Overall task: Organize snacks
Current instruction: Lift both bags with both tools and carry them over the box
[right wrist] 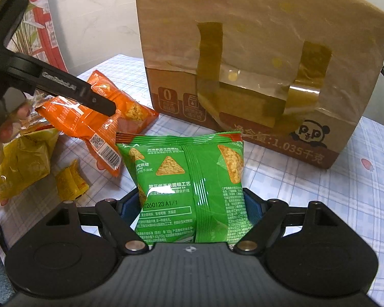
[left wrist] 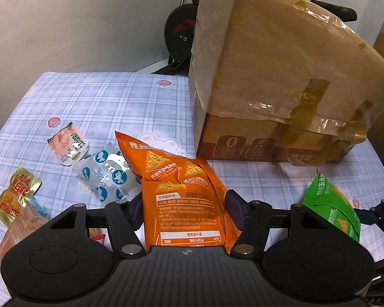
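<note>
- The orange chip bag (left wrist: 184, 199) is sitting between my left gripper (left wrist: 183, 209) fingers, its long axis running straight away from me along the fingers, its far sealed end pointing toward the cardboard box (left wrist: 268, 76). It is lying over the checked tablecloth (left wrist: 89, 102), just in front of the box.
- My left jaws are standing about half open, their pads at both flanks of the bag; I cannot tell whether they are pressing firmly yet.
- The green chip bag (right wrist: 192, 179) is sitting upright between my right gripper (right wrist: 192, 209) fingers, long axis likewise running forward, its top seal pointing at the box front.
- My right jaws are gripping it wide, pads against both its sides.
- I am judging both bags roughly equally near the box, orange one to the left.
- Smaller packets (left wrist: 89, 161) are lying further left, nearer my left hand.
</note>
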Demonstrator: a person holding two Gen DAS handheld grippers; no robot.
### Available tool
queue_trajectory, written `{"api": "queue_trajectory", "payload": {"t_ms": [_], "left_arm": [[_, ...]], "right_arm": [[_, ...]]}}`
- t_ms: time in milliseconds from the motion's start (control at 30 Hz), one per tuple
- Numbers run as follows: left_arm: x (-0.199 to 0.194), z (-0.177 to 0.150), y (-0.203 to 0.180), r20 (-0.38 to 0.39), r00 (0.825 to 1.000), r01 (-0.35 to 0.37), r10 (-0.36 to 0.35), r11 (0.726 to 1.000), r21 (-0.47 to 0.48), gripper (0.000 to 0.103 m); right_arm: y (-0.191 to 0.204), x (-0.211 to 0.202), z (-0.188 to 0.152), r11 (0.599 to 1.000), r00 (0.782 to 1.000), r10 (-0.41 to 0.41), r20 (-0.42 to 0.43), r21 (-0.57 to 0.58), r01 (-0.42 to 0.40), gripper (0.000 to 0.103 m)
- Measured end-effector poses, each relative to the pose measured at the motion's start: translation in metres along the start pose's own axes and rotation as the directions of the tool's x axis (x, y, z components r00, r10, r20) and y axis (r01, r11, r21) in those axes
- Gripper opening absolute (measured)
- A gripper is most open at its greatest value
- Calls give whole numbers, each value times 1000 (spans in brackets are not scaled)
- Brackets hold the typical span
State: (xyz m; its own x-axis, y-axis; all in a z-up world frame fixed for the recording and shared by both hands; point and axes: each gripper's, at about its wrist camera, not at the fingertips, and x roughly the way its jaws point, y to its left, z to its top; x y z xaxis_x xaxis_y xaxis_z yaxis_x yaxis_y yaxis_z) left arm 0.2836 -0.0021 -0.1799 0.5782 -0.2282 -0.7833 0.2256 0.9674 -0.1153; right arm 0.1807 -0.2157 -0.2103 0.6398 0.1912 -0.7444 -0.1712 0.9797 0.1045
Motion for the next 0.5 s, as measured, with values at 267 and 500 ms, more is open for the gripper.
{"api": "queue_trajectory", "payload": {"t_ms": [267, 500], "left_arm": [[-2, -3, -9, 58, 998, 4, -8, 998, 60, 51], [-39, -18, -21, 182, 983, -45, 23, 992, 121, 50]], "right_arm": [[-3, 3, -1, 1000, 1000, -12, -4, 18, 12, 82], [-8, -6, 0, 998, 998, -43, 47, 43, 41, 81]]}}
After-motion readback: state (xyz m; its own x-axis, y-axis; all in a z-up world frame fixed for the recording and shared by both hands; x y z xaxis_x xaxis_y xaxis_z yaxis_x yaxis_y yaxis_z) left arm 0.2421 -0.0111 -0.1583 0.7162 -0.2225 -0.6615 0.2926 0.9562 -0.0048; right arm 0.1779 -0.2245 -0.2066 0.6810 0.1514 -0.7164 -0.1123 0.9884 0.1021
